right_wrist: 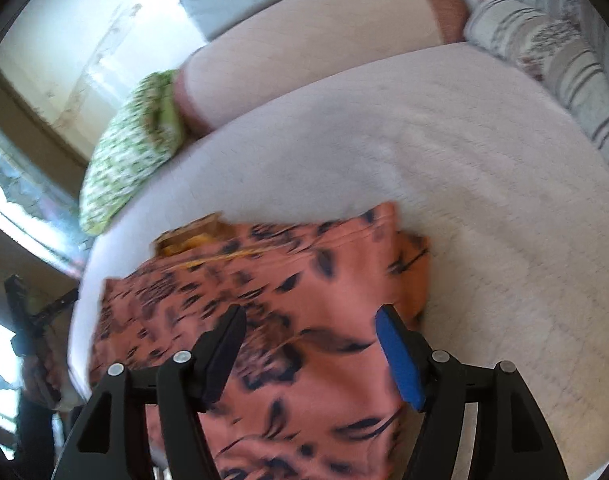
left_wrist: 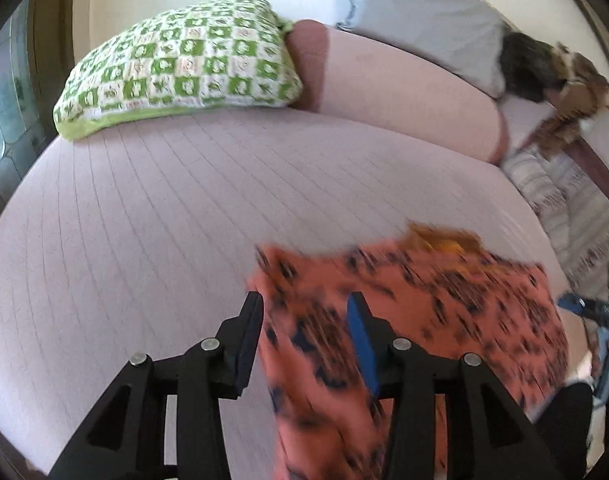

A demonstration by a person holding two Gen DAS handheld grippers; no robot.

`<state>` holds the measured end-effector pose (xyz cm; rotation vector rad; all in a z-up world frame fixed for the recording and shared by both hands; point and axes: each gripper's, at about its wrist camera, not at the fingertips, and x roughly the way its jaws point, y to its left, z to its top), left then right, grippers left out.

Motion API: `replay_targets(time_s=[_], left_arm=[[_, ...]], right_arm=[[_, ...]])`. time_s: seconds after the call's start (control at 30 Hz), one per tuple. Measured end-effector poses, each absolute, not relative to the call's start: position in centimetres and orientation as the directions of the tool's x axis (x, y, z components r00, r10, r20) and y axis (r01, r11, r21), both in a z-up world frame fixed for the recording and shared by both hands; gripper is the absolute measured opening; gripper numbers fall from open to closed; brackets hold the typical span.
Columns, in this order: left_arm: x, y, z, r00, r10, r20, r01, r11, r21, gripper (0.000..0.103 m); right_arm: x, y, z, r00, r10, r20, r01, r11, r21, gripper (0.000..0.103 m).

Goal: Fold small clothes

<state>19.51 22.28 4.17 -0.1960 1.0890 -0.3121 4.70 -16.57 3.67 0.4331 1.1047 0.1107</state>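
L gripper: jaws apart, nothing clamped; edge of the coral garment w/ dark print lies below, between the fingers, view blurred. R gripper: jaws wide apart, above same garment, not gripping. Garment lies on pale pink bed cover, near front edge; an orange cloth shows under it. Green checked pillow and pink bolster at far side, well apart from garment.

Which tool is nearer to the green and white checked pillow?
Left, judging by apparent size. The left tool faces the green and white checked pillow across bare bedspread; from the right tool it lies smaller, far left.
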Motion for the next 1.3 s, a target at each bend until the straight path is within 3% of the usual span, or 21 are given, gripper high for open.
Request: replay_targets(time_s=[0.1,0.13,0.2,0.3,0.43,0.5,0.53,0.63,0.73,0.83,1.07,1.1,1.13,1.17,1.3], left_arm=[[16.0,22.2,1.7,0.315,-0.361,-0.878,0.108,0.933,-0.345,0.045],[15.3,22.0,0.0,0.269,-0.325,-0.907,0.097,0.946,-0.310,0.045],[14.5,22.4,-2.6,0.209,-0.247,-0.946,0.039,0.969,-0.245,0.045],[13.6,23.4,-0.7,0.254,-0.254,-0.933,-0.024,0.963,-0.268,0.045],[11.9,22.5,3.2,0.354,-0.259,-0.899,0.059,0.965,-0.254,0.048],[11.2,21.9,2.6,0.321,-0.231,-0.918,0.064,0.973,-0.222,0.050],[11.2,21.7,0.9,0.246,-0.181,-0.952,0.052,0.984,-0.173,0.050],[10.4,23.1,-0.7,0.191,-0.179,-0.965,-0.003,0.983,-0.183,0.049],[9.0,23.6,2.6,0.316,-0.179,-0.932,0.006,0.982,-0.187,0.049],[8.1,23.4,4.0,0.335,-0.224,-0.915,0.034,0.974,-0.226,0.050],[7.2,23.0,-0.2,0.213,-0.196,-0.957,-0.003,0.979,-0.202,0.048],[7.0,23.2,-0.5,0.220,-0.204,-0.954,-0.005,0.978,-0.211,0.045],[6.8,23.4,-0.4,0.231,-0.212,-0.950,-0.003,0.976,-0.218,0.043],[6.7,23.6,-0.4,0.230,-0.215,-0.949,-0.006,0.975,-0.222,0.041],[6.7,25.3,-0.5,0.207,-0.239,-0.949,-0.025,0.968,-0.249,0.036]], right_arm=[[4.0,-16.4,1.7,0.387,0.352,-0.853,0.147,0.889,0.433,0.071],[3.8,-17.3,-0.1,0.344,0.303,-0.889,0.212,0.897,0.388,0.071],[3.1,-18.9,-0.8,0.384,0.334,-0.861,0.293,0.840,0.456,0.068],[2.1,-19.1,1.8,0.434,0.313,-0.845,0.316,0.825,0.469,0.069],[-0.1,-17.3,3.6,0.459,0.426,-0.780,0.200,0.806,0.558,0.073],[-1.1,-17.4,1.4,0.402,0.419,-0.814,0.236,0.812,0.534,0.076],[-1.6,-17.9,0.4,0.387,0.407,-0.828,0.282,0.802,0.526,0.071],[-3.4,-19.1,1.8,0.485,0.427,-0.763,0.329,0.719,0.611,0.071],[-5.3,-19.4,4.2,0.520,0.383,-0.763,0.297,0.757,0.582,0.073],[-7.3,-20.0,2.8,0.423,0.368,-0.828,0.381,0.757,0.531,0.074],[-7.5,-18.2,0.8,0.370,0.348,-0.861,0.374,0.793,0.481,0.072],[-7.1,-17.4,0.0,0.323,0.338,-0.884,0.362,0.819,0.446,0.059],[-7.1,-17.2,-0.8,0.279,0.303,-0.911,0.360,0.847,0.391,0.027],[-7.3,-17.6,-1.2,0.263,0.265,-0.928,0.368,0.861,0.351,0.018],[-7.8,-18.2,-1.3,0.265,0.277,-0.924,0.405,0.837,0.368,0.017]])
